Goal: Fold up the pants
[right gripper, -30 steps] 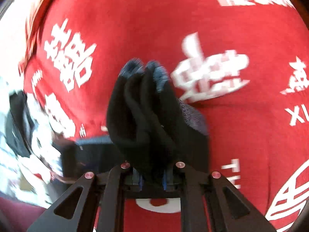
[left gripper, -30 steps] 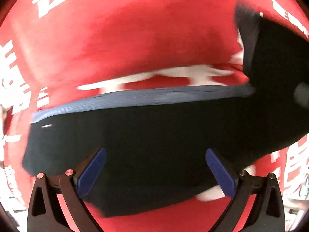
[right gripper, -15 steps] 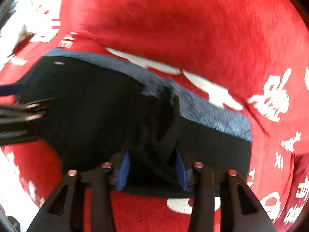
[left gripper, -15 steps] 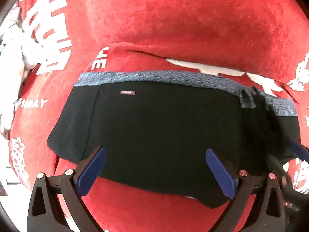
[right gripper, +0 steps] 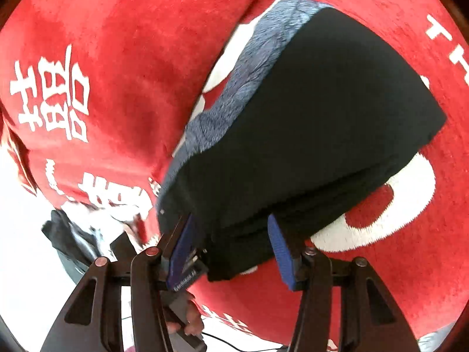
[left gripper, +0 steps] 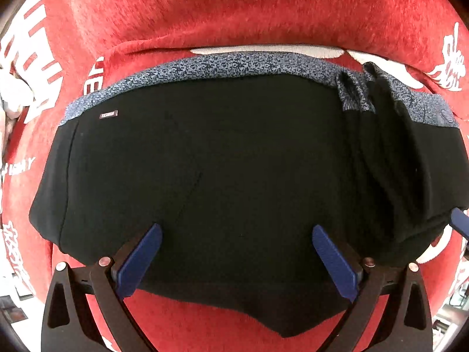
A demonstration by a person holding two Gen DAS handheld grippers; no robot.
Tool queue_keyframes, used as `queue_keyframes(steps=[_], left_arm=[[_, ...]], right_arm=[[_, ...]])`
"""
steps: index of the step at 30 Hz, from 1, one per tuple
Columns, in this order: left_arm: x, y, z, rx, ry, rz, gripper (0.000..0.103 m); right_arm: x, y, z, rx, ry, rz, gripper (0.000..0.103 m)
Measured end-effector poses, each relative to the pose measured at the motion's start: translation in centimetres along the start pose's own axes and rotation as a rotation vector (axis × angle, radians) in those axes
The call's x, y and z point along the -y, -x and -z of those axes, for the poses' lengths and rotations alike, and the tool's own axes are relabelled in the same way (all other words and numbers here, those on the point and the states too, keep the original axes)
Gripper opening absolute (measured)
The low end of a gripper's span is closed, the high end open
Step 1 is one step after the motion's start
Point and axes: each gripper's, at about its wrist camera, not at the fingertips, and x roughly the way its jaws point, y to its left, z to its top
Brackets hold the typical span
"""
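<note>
The black pants (left gripper: 222, 170) with a blue-grey waistband (left gripper: 234, 64) lie folded on the red cloth (left gripper: 234, 8). My left gripper (left gripper: 236, 252) is open, its blue pads just over the near edge of the folded pants, holding nothing. A bunched fold of fabric (left gripper: 381, 135) lies on the pants' right side. In the right wrist view the folded pants (right gripper: 316, 123) lie ahead, and my right gripper (right gripper: 231, 243) is open with the pants' thick near edge between its blue pads (right gripper: 281, 252).
The red cloth (right gripper: 117, 44) has white characters (right gripper: 52, 94) and white lettering. The other gripper's black frame and a hand (right gripper: 187, 316) show at the lower left of the right wrist view. A dark object (right gripper: 64, 234) lies on a white surface at the left.
My right gripper opened and let go of the bunched fabric, leaving it on the pants' right side. The left gripper stayed open, closer over the folded pants.
</note>
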Motion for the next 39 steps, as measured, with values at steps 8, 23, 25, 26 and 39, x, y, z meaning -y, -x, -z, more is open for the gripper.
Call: queue_keyframes(steps=[8, 23, 25, 26, 39], left_arm=[[0.2, -0.3, -0.3, 0.000, -0.009, -0.014, 0.103], [-0.5, -0.3, 0.0, -0.015, 0.020, -0.013, 0.103], [-0.4, -0.3, -0.1, -0.020, 0.015, -0.021, 0.103], [-0.3, -0.4, -0.1, -0.020, 0.015, -0.018, 0.103], [-0.3, -0.5, 0.0, -0.012, 0.014, -0.013, 0.103]], right_arm=[[1.5, -1.3, 0.9, 0.004, -0.080, -0.017, 0.057], [1.9, -2.0, 1.0, -0.058, -0.046, 0.039, 0.006], [2.8, -1.7, 1.1, -0.029, -0.120, -0.032, 0.015], [2.8, -1.6, 1.3, -0.026, -0.123, -0.047, 0.025], [2.7, -5.4, 1.5, -0.014, -0.179, -0.163, 0.063]])
